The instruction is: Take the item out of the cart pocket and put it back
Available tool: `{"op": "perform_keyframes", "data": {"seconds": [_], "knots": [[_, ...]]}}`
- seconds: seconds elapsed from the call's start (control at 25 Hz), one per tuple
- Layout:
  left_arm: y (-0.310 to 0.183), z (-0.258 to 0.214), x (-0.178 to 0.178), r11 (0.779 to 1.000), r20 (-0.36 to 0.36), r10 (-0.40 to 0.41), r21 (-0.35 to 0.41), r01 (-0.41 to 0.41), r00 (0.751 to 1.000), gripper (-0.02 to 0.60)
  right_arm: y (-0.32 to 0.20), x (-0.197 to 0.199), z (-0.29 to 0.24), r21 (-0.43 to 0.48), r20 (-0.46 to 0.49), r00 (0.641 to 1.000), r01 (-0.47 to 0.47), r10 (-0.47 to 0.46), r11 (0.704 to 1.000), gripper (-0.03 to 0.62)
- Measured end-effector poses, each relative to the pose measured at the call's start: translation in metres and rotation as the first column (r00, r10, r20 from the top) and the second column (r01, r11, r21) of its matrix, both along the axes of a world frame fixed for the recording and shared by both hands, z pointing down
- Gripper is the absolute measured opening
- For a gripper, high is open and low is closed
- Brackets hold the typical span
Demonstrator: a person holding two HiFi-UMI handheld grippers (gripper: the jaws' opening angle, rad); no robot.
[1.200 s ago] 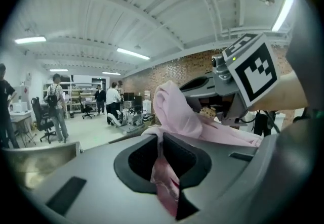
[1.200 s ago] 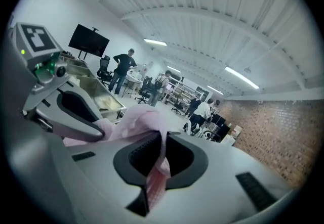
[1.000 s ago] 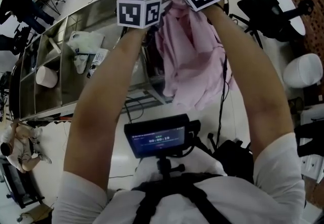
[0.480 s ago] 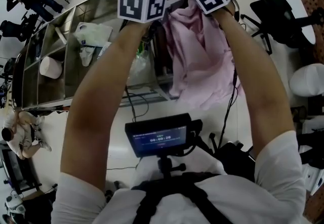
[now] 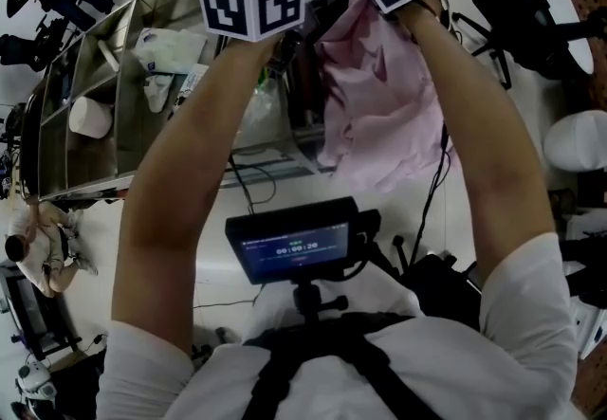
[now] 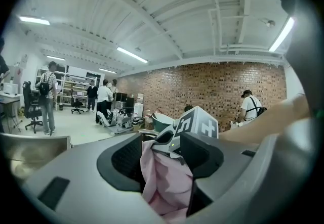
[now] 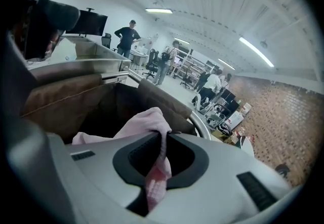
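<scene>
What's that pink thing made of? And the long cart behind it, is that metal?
The pink item looks like soft, matte woven cloth: it hangs in loose folds and wrinkles. The cart appears to be bare metal, probably stainless steel, though the look alone can't confirm it: grey, smooth walls with dull reflections.

Big open lab — brick wall, office chairs, strip lights overhead.

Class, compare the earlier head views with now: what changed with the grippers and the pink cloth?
The left gripper rose toward the camera, and its jaws have just been closing partly, with the pink cloth loose between them. The right gripper sank toward the cart, still pinching the cloth.
</scene>
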State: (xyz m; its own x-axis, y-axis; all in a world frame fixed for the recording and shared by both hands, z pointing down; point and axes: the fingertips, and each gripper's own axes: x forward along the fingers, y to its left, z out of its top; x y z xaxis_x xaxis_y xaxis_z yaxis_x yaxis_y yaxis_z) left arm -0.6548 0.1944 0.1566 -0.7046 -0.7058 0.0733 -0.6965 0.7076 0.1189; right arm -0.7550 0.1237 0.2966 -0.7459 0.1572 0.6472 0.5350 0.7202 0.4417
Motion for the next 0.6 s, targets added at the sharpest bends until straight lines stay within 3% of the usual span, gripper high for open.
{"op": "perform_keyframes", "data": {"seconds": [0.24,0.4,0.6], "knots": [[-0.008,0.01,0.014,0.999,-0.015,0.032,0.014,-0.032,0.999,0.221,0.0,0.006,0.024,-0.012,-0.083,0.996,0.016,-0.017,1.0,0.083],[-0.009,0.014,0.019,0.999,-0.019,0.045,0.022,-0.045,0.999,0.221,0.01,0.005,0.024,-0.049,-0.075,0.996,0.052,-0.055,0.997,0.083],[-0.016,0.011,0.027,0.996,-0.004,0.08,0.047,-0.08,0.997,0.153,0.009,0.006,0.02,-0.064,-0.08,0.995,0.056,-0.061,0.996,0.18]]}}
